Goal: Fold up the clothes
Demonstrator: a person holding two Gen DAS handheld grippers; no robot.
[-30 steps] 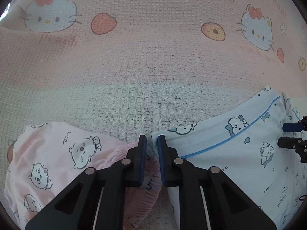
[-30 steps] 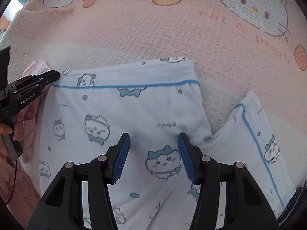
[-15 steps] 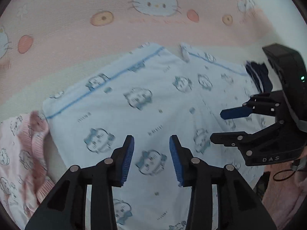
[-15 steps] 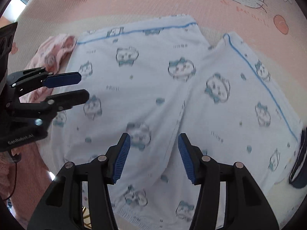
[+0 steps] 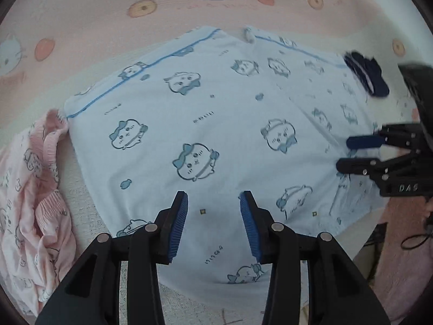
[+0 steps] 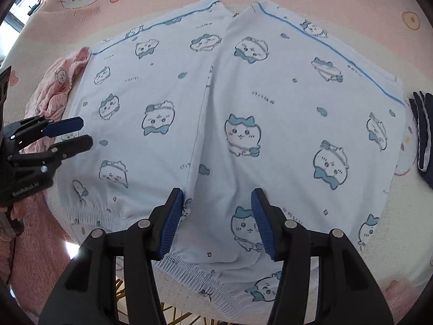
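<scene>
left gripper [image 5: 213, 211] pointing steeply down, jaws opening with nothing between them, right gripper [image 6: 217, 211] pointing steeply down beside it, jaws parted and empty

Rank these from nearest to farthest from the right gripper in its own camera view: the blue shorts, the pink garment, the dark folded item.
1. Blue shorts, directly beneath the right gripper.
2. Dark folded item, far right edge.
3. Pink garment, far left.

The last two are nearly equal.

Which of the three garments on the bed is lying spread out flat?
The light blue shorts with blue cartoon animals. The pink garment beside them is crumpled, and the dark navy one is a small bundle.
</scene>
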